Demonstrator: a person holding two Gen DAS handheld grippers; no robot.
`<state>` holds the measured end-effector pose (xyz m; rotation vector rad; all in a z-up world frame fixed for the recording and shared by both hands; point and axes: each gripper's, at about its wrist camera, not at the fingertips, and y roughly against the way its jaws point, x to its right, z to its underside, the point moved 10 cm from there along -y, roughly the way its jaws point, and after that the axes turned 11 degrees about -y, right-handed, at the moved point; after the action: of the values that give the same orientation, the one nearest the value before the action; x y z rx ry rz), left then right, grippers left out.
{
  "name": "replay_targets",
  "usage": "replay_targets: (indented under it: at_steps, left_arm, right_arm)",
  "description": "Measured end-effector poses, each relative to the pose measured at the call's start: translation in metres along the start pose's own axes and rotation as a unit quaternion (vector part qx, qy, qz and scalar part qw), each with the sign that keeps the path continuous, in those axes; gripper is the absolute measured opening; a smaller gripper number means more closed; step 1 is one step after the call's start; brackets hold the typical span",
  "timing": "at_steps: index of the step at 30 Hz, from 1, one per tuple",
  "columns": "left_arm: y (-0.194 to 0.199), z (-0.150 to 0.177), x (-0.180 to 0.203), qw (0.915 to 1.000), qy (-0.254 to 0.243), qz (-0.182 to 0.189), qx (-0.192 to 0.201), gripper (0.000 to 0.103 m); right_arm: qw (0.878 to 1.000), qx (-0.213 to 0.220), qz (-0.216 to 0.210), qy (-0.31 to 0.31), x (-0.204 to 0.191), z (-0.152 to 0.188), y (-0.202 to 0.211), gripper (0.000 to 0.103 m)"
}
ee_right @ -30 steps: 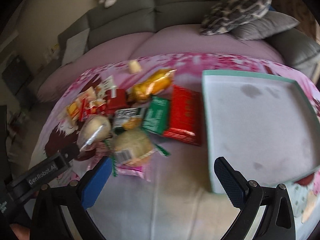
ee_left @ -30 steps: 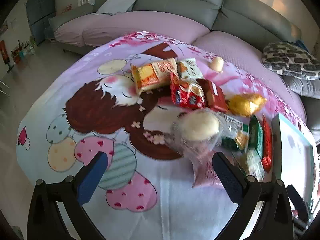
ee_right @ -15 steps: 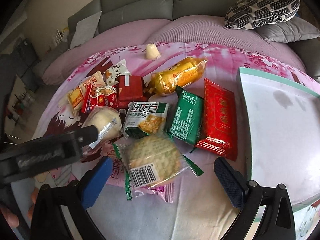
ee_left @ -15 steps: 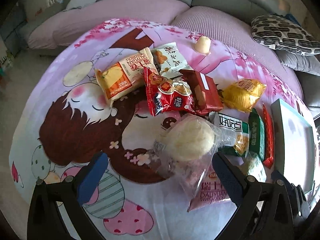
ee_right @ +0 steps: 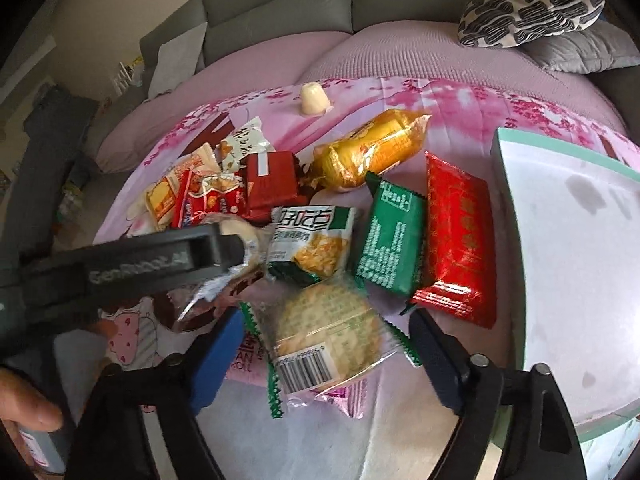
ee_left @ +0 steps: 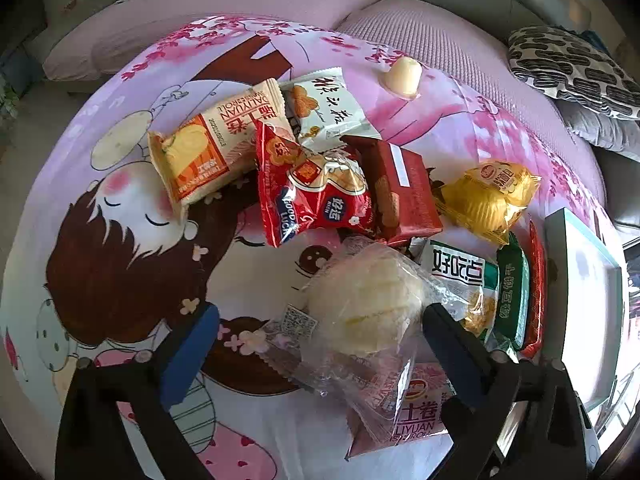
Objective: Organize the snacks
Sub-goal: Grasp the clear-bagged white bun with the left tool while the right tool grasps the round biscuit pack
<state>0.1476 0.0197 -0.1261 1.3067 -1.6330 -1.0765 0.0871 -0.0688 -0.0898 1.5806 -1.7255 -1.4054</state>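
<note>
Your left gripper fingers wide around the clear-wrapped bun | right gripper fingers wide around the round cracker pack | both light, crushable: pinch gently mid-body | tray right.

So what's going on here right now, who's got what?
Nothing is gripped yet. The left gripper has its jaws open around the clear-wrapped bun. The right gripper is open around the round cake with the barcode. The other snacks lie in a heap on the pink cloth, and the teal-rimmed tray holds none.
</note>
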Motion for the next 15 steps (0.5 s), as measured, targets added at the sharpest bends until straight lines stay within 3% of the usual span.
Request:
replay_targets:
  at_steps: [3,6,15]
  left_arm:
    - [-0.003,0.001,0.006,0.9997,0.002,0.024,0.001,0.083]
    - [-0.005,0.003,0.011,0.9997,-0.005,0.024,-0.002,0.071]
    - [0.001,0.005,0.011,0.9997,-0.003,0.025,0.003,0.06]
  right_arm:
    - [1.0,0.004,-0.003,0.004,-0.002,0.0,0.002,0.079]
    - [1.0,0.005,-0.007,0.005,-0.001,0.001,0.003,0.073]
    - [1.0,0.01,-0.015,-0.005,0.001,0.0,0.008,0.06]
